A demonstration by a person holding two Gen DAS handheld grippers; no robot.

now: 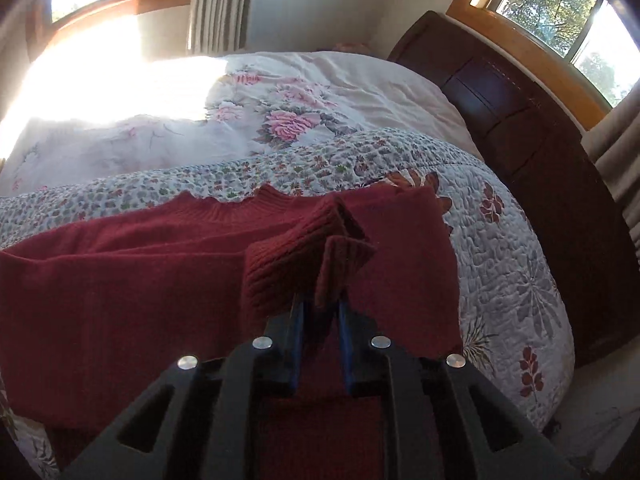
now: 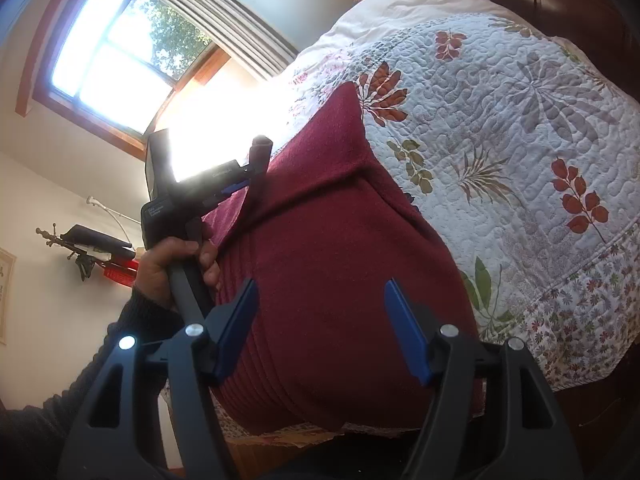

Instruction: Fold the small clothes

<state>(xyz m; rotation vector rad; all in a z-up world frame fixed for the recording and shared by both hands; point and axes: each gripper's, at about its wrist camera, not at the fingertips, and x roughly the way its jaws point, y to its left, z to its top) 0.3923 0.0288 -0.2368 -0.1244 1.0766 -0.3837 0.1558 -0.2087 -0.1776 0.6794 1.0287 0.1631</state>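
Pinching ribbed sleeve cuff point(image 1: 308, 256) in left gripper point(image 1: 320, 308), cuff lifted over dark red sweater point(image 1: 120, 288), right gripper point(image 2: 324, 332) spread wide above sweater hem, holding nothing, sweater flat on floral quilt point(image 1: 500, 280), bed by window point(image 2: 116, 40)

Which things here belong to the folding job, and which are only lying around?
Belongs to the job:
- dark red knitted sweater
- its ribbed cuff, pinched in the left tongs
- open right tongs

Only around:
- white floral quilted bedspread
- dark wooden headboard
- grey curtain
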